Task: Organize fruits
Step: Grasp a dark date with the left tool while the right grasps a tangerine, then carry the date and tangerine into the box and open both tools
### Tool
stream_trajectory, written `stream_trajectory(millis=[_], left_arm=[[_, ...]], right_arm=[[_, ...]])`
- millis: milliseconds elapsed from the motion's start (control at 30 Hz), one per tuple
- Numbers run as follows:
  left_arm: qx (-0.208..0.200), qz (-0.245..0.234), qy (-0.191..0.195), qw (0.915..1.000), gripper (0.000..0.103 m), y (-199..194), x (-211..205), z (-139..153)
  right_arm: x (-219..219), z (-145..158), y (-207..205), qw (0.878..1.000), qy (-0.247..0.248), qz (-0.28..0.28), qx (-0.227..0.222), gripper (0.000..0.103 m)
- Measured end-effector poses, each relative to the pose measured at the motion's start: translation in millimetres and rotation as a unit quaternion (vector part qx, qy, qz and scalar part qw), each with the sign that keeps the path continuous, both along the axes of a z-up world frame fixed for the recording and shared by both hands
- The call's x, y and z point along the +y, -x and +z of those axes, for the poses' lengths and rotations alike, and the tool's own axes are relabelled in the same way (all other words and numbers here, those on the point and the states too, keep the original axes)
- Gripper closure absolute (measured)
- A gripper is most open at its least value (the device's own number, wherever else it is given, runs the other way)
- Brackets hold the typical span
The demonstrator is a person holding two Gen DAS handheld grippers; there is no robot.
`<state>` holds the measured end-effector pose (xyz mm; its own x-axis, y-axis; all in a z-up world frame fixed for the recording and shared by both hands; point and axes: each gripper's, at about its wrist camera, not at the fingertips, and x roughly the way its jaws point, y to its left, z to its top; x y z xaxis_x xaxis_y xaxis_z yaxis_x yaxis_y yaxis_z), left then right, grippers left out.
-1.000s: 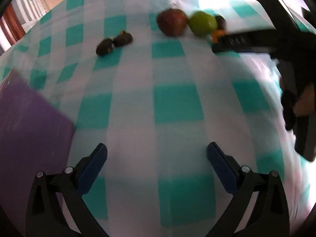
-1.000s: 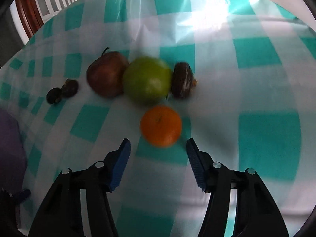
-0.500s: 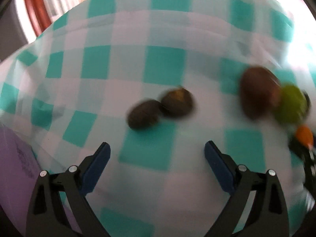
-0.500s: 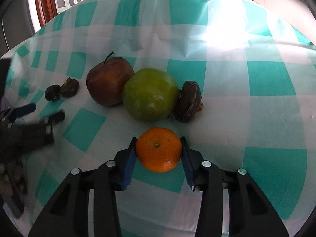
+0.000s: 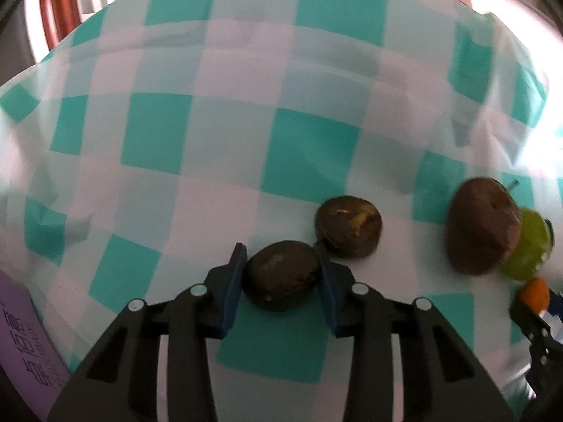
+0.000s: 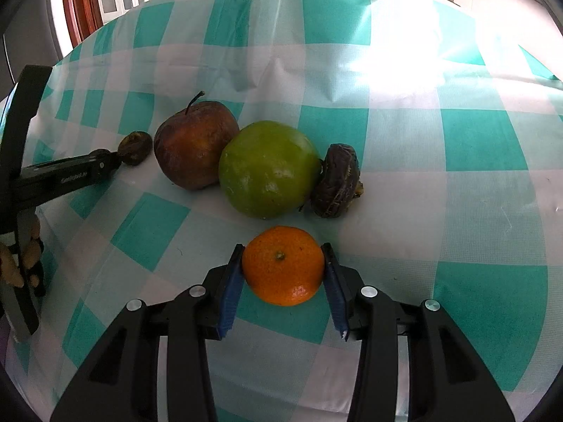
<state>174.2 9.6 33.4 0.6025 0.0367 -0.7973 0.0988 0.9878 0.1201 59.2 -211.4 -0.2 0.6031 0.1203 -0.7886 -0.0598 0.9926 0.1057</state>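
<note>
My left gripper (image 5: pixel 281 277) is shut on a dark brown shrivelled fruit (image 5: pixel 281 276) that rests on the teal checked tablecloth (image 5: pixel 176 140). A second dark fruit (image 5: pixel 348 225) lies just behind it to the right. My right gripper (image 6: pixel 283 270) is shut on a small orange (image 6: pixel 283 265) on the cloth. Behind the orange lie a brown apple (image 6: pixel 195 144), a green round fruit (image 6: pixel 269 174) and a dark wrinkled fruit (image 6: pixel 337 181), touching in a row. The apple (image 5: pixel 482 230), the green fruit (image 5: pixel 527 249) and the orange (image 5: pixel 533 293) also show in the left wrist view.
A purple sheet with writing (image 5: pixel 24 344) lies at the cloth's left edge. The left tool's body (image 6: pixel 63 177) and the hand holding it (image 6: pixel 17 260) fill the left side of the right wrist view. Wooden doors (image 6: pixel 84 0) stand beyond the table.
My left gripper moved forward to the two dark fruits and closed on the nearer one. My right gripper stayed closed on the orange.
</note>
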Motion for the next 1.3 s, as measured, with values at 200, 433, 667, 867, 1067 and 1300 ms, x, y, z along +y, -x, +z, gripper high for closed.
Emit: stream_trajectory(millis=[200, 433, 667, 867, 1067, 1300], left_arm=[[0.02, -0.032, 0.029, 0.9989, 0.064, 63, -16, 1], [0.054, -0.079, 0.037, 0.9947, 0.064, 165, -22, 9], [0.064, -0.088, 0.045, 0.993, 0.064, 288, 7, 37], [0.026, -0.099, 0.023, 0.9945, 0.064, 371, 35, 90], [-0.027, -0.104, 0.001, 0.9942, 0.064, 421, 71, 139], [-0.083, -0.074, -0.007, 0.9938, 0.064, 455, 122, 177]], right_arm=[[1, 0, -1, 1.0, 0.0, -0.001, 0.0, 0.06], [4, 14, 45, 1.0, -0.002, -0.01, 0.027, 0.061], [22, 52, 160, 0.999, -0.012, 0.005, 0.044, 0.061], [56, 100, 224, 0.999, -0.025, 0.015, 0.015, 0.061], [105, 145, 260, 0.998, -0.026, 0.058, -0.026, 0.061], [168, 186, 274, 0.991, -0.016, 0.123, -0.059, 0.061]])
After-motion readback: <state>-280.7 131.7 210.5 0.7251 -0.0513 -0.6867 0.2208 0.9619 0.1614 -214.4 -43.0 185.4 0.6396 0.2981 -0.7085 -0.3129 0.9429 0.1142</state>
